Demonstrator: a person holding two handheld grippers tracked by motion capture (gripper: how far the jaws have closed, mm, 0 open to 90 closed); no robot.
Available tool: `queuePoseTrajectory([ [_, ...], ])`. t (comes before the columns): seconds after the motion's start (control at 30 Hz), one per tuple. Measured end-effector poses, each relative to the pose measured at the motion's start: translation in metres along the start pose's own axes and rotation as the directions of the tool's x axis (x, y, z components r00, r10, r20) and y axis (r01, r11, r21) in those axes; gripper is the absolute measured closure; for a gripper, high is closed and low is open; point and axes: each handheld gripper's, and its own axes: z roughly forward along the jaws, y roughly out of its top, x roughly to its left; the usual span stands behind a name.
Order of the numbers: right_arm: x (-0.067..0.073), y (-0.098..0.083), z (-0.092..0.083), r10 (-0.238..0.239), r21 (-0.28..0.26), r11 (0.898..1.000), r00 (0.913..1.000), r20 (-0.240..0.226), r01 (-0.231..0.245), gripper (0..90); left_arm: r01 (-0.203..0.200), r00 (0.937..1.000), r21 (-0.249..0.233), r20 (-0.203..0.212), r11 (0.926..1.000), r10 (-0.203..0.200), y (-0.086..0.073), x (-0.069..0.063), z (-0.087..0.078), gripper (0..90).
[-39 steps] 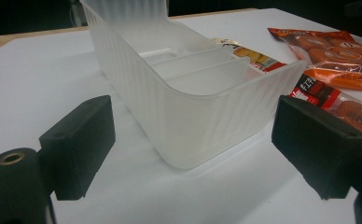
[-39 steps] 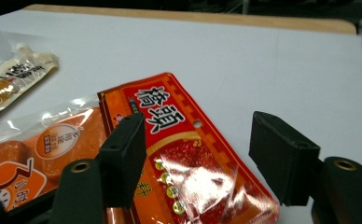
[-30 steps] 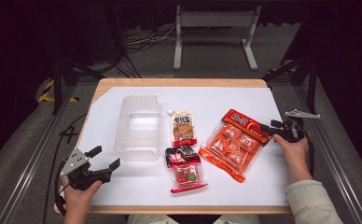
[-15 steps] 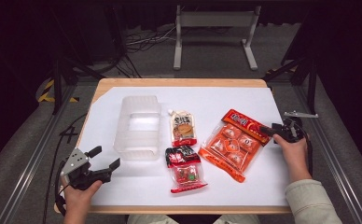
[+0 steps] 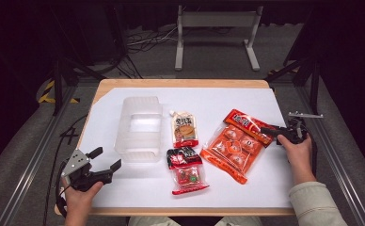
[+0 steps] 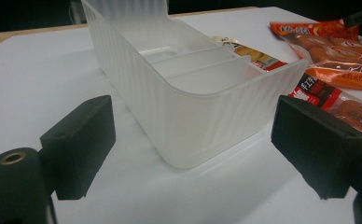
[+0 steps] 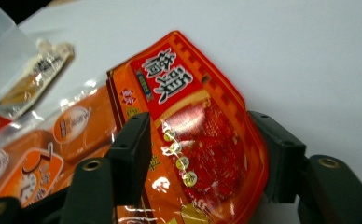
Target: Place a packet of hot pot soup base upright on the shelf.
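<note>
On the bench, covered by a white sheet, the right hand-held gripper has a flat red foil snack packet with yellow and white print between its two black jaws; the jaws have just been closing, and they now stand against the packet's two long edges, which bulge up slightly between them, so the packet is grasped. In the high view that packet lies at the right side of the sheet, its far end overlapping the large orange bag of round snacks, with the right hand-held gripper at its near-right end. The left hand-held gripper rests near the front left corner, its jaws spread wide with nothing between them, pointing at the clear ribbed plastic bin with an inner divider, which sits just ahead of it. Between bin and orange bag lie a small pouch with a brown label and a red and black packet.
</note>
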Motion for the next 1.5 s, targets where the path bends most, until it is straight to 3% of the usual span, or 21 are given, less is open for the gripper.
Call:
queuePoseTrajectory([
  [0.07, 0.0, -0.001, 0.001, -0.001, 0.015, 1.0, 0.999, -0.046, 0.002, 49.1, 0.0, 1.0, -0.001, 0.001, 1.0, 0.0, 0.0, 0.0, 0.0, 14.4],
  [0.33, 0.002, -0.001, 0.001, -0.023, 0.018, 1.0, 0.997, -0.074, 0.025, 51.9, -0.003, 1.0, 0.005, 0.003, 1.0, 0.003, 0.0, -0.001, 0.001, 14.4],
  [0.47, 0.003, -0.003, 0.007, -0.032, 0.063, 0.997, 0.9933, -0.111, 0.039, 58.3, -0.005, 1.0, 0.005, 0.003, 1.0, 0.005, 0.0, -0.001, 0.002, 14.4],
  [0.6, 0.007, -0.004, 0.012, -0.087, 0.091, 0.991, 0.9924, -0.087, 0.095, 62.8, -0.005, 1.0, 0.006, 0.005, 1.0, 0.005, 0.0, -0.001, 0.002, 14.4],
  [0.77, 0.006, -0.006, 0.015, -0.093, 0.097, 0.99, 0.9942, -0.054, 0.097, 76.2, -0.006, 1.0, 0.006, 0.004, 1.0, 0.006, 0.0, -0.002, 0.002, 14.4],
  [0.83, 0.005, -0.006, 0.017, -0.071, 0.099, 0.992, 0.9965, -0.045, 0.075, 84.8, -0.005, 1.0, 0.006, 0.004, 1.0, 0.005, 0.0, -0.001, 0.002, 14.4],
  [0.93, 0.006, -0.006, 0.017, -0.08, 0.093, 0.992, 0.9962, -0.033, 0.083, 88.4, -0.006, 1.0, 0.007, 0.004, 1.0, 0.006, 0.0, -0.001, 0.002, 14.4],
  [1.07, 0.009, -0.005, 0.017, -0.109, 0.097, 0.989, 0.994, -0.007, 0.11, 89.9, -0.006, 1.0, 0.007, 0.001, 1.0, 0.006, 0.0, -0.001, 0.002, 14.4],
  [1.5, 0.013, -0.003, 0.014, -0.114, 0.088, 0.99, 0.9933, 0.019, 0.112, 90.0, -0.006, 1.0, 0.008, -0.004, 1.0, 0.006, 0.0, -0.001, 0.002, 14.3],
])
